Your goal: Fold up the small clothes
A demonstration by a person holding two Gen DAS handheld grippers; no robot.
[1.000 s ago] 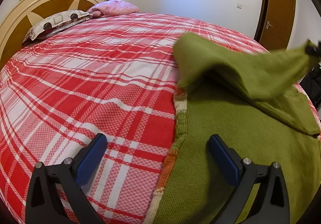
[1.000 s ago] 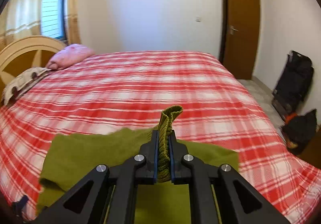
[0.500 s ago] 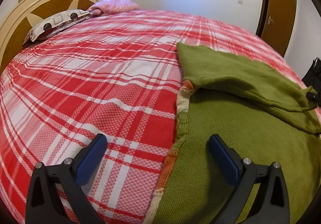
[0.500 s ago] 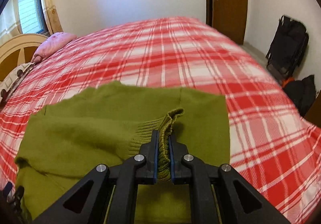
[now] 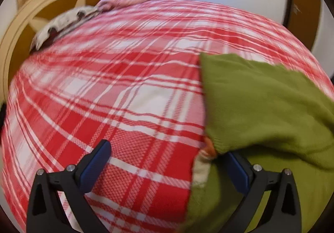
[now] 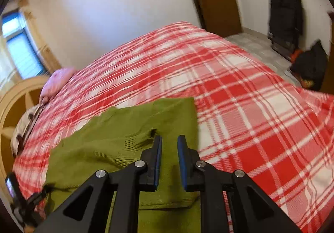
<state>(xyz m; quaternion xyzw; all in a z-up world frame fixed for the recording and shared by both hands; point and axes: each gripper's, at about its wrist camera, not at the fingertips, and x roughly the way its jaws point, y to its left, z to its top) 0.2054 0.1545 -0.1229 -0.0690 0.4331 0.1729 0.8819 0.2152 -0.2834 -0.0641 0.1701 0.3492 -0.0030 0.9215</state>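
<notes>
Green sweater (image 6: 133, 141) down on the red plaid bedspread (image 6: 240, 107), lying at about seven o'clock in the right wrist view. Knit thick and olive, top layer folded over the lower one, ribbed cuff bunched just left of the fingertips. Orange and cream trim peeking out at the fold's edge in the left wrist view. Right gripper (image 6: 169, 143) released, jaws apart just above the fabric, nothing between them. Left gripper (image 5: 167, 155) spread wide, one finger over plaid, the other tucked under the sweater (image 5: 267, 107) fold at four o'clock.
</notes>
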